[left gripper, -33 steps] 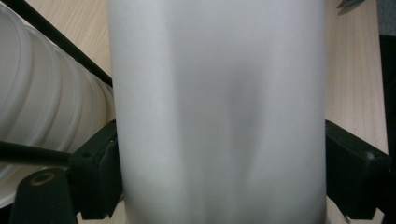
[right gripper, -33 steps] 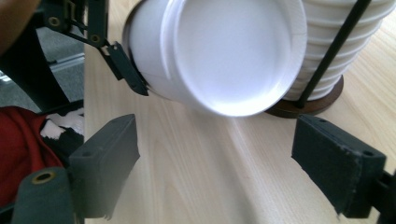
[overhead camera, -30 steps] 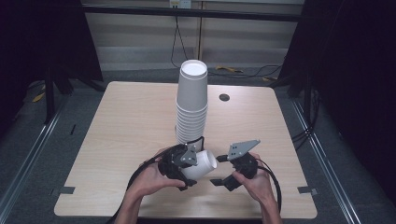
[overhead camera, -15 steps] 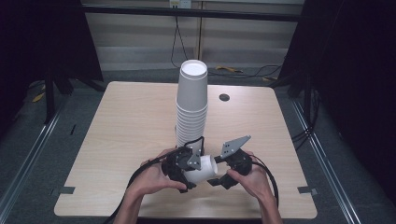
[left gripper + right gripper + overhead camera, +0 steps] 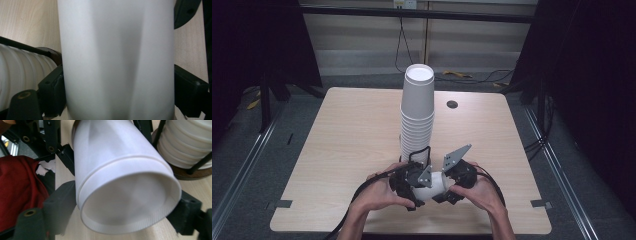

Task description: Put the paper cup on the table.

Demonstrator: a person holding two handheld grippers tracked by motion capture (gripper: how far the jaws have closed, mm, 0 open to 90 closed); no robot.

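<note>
Lying on its side between the two tools, low over the near edge of the desk [image 5: 337,150] and just in front of the tall stack of paper cups [image 5: 417,117]: one white paper cup [image 5: 432,186]. Clamped across its wall by the left tool [image 5: 408,187], black jaws pressed against either side of the cup in the left gripper view, the wall faintly creased between them. Closed on the cup as well, by the look of it, the right tool [image 5: 451,186], its jaws flanking the recessed bottom of the cup in the right gripper view, touching on both sides. Just beyond the cup, the ribbed rims of the stack seated on a round dark base [image 5: 186,172] with thin black rods rising beside it. Probably the step in hand: passing or re-gripping the single cup from one tool to the other, or pulling nested cups apart; hard to tell which. Best done with light pressure only, since thin paper buckles and ovals easily under a hard squeeze. Better to grip near the stiff bottom ring or the rolled rim than mid-wall. Only one tool to let go at a time, and not before the other holds firm. Worth keeping the cup clear of the stack and its rods to avoid toppling it.
</note>
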